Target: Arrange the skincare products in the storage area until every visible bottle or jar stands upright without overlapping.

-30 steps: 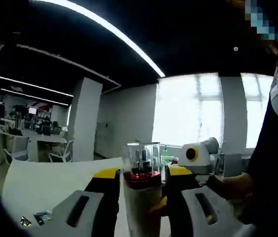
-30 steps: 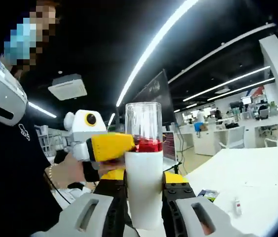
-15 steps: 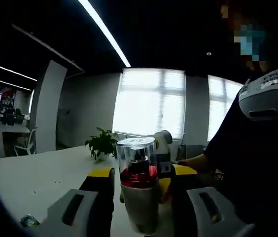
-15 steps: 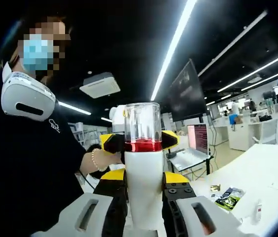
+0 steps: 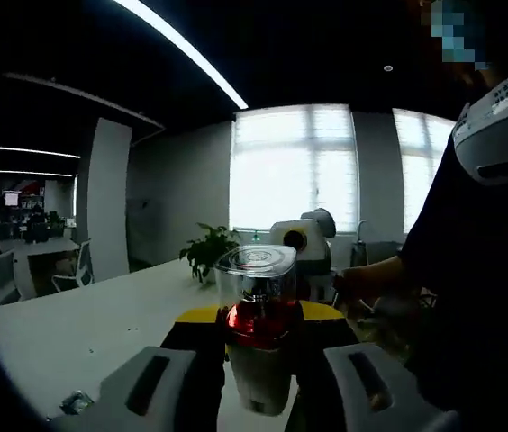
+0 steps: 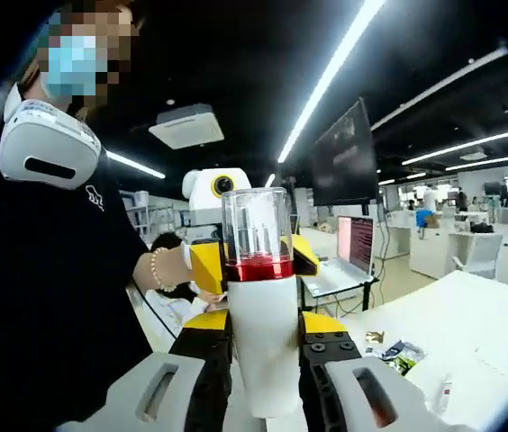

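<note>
Above table (image 6: 479,315), both tools still clamp bottle (image 6: 261,337).

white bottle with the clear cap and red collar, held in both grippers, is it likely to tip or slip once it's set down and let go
The tall white bottle with clear cap and red collar looks narrow for its height, so it would probably tip if nudged. Its body looks smooth and glossy, so it may slip between the right gripper pads. The left gripper bears on the collar below the cap, which might pull off.
</note>
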